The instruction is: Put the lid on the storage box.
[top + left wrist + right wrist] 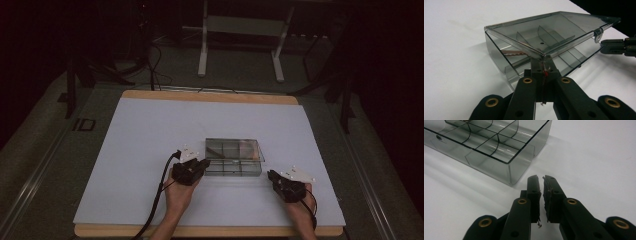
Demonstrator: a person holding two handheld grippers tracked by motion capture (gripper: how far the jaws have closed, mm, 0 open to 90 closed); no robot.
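1. Near the table's centre, slightly toward six o'clock in the high view, sits a clear smoky plastic compartment box [233, 157] on the white table mat [150, 150]; its long side runs from nine to three o'clock, so a hand can reach each end.

2. At the box's nine o'clock end, the left gripper [202, 165] is clenched on the near corner of the hinged lid [554, 32]. In the left gripper view the jaws meet tight around that corner edge, and the lid slopes up from the base, so the pinch probably serves to lift or steady the lid while the box is opened or shut.

3. At the far end of the lid's front edge a small clear latch tab [598, 35] hangs down. Its place there explains why the other hand works at that end.

4. At four o'clock from the box, the right gripper [272, 176] rests low over the mat, just off the corner of the box and not touching it. In the right gripper view its jaws stand almost together with a thin gap and grasp nothing, so it is released.

5. Inside the base, curved dividers [495, 143] split it into compartments. A thin reddish strip [511, 52] lies in one near the left gripper; what it is I cannot tell.

6. My judgement: the left holds the lid so the right can approach the latch next.
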